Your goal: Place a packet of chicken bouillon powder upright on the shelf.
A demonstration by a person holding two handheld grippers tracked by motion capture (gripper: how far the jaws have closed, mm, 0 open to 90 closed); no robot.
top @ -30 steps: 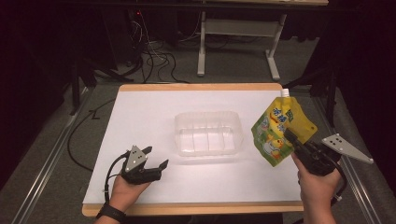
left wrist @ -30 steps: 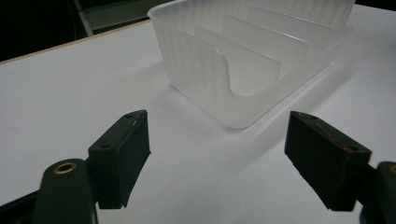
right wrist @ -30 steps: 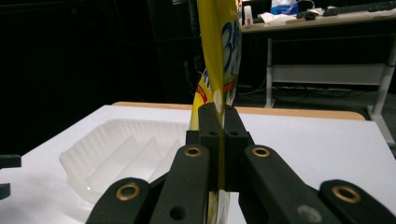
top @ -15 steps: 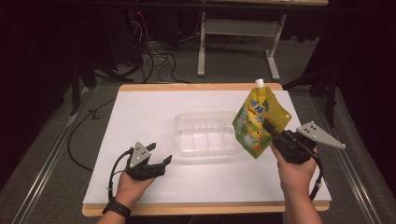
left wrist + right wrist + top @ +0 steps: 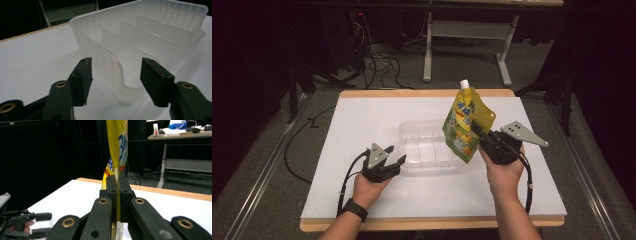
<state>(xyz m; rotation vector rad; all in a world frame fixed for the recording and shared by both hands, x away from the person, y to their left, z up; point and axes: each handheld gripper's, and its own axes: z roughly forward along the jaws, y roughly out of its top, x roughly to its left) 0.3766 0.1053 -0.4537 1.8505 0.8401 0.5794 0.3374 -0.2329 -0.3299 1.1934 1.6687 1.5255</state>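
item: yellow pouch (image 5: 466, 125), pinched upright in my right fingers (image 5: 477, 131) above the clear bin (image 5: 412, 131) on the white surface (image 5: 362, 120), not yet in; left fingers (image 5: 116, 77) closing astride the bin's near wall, not gripping.

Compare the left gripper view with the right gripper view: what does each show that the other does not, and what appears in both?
Left gripper view alone: the clear plastic container with its inner dividers, its wall between the left hand-held gripper jaws, which have just been closing but are not yet touching it. Right gripper view alone: the yellow pouch clamped in the right hand-held gripper, plus a desk and cables behind. Both: the white table surface with its wooden edge.
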